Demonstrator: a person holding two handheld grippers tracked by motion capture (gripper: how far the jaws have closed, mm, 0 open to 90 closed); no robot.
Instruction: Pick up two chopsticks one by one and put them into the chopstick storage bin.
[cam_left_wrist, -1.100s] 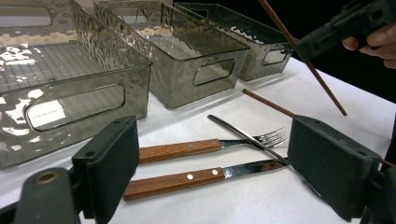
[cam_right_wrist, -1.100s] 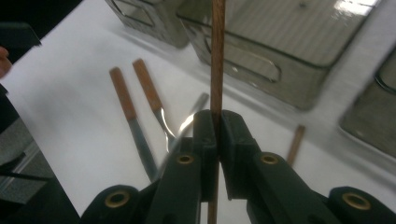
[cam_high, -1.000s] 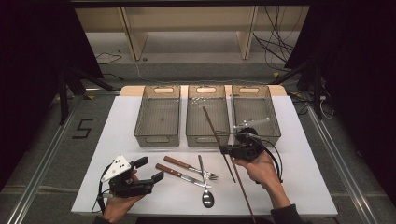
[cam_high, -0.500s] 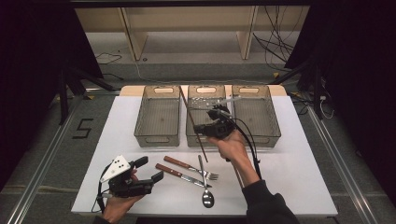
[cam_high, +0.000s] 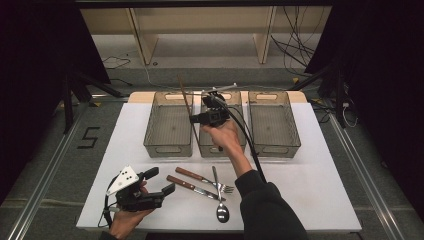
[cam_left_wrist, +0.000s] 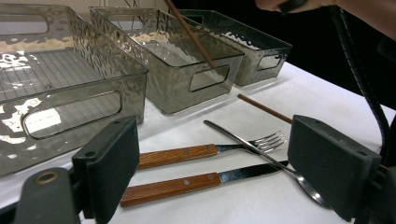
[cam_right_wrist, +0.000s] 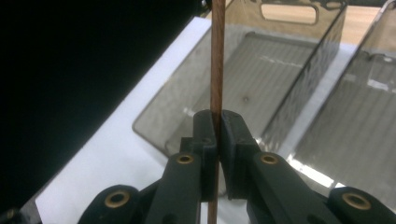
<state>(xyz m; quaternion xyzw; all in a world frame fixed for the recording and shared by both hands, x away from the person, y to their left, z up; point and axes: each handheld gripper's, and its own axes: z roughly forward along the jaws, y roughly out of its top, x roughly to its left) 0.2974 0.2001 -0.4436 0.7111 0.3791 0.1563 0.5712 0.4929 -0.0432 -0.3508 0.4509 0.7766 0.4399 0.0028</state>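
Note:
My right gripper (cam_high: 193, 120) is shut on a thin brown chopstick (cam_high: 183, 95) and holds it in the air, steeply tilted, over the wall between the left tray (cam_high: 167, 148) and the middle tray (cam_high: 207, 150). In the right gripper view the chopstick (cam_right_wrist: 217, 56) is pinched between the pads of my right gripper (cam_right_wrist: 216, 126), above the left tray (cam_right_wrist: 261, 70). My left gripper (cam_high: 161, 181) rests open at the table's front left, with nothing between its jaws. A second chopstick (cam_left_wrist: 264, 108) lies on the white table.
Three clear grey trays stand in a row at the back, the right tray (cam_high: 275, 148) included. A wooden-handled fork (cam_high: 200, 177), a knife (cam_high: 192, 186) and a spoon (cam_high: 220, 200) lie at the front centre, just ahead of my left gripper (cam_left_wrist: 219, 163).
My right hand has carried the chopstick leftward and farther back, from in front of the right tray to over the left and middle trays. The left gripper has stayed put.

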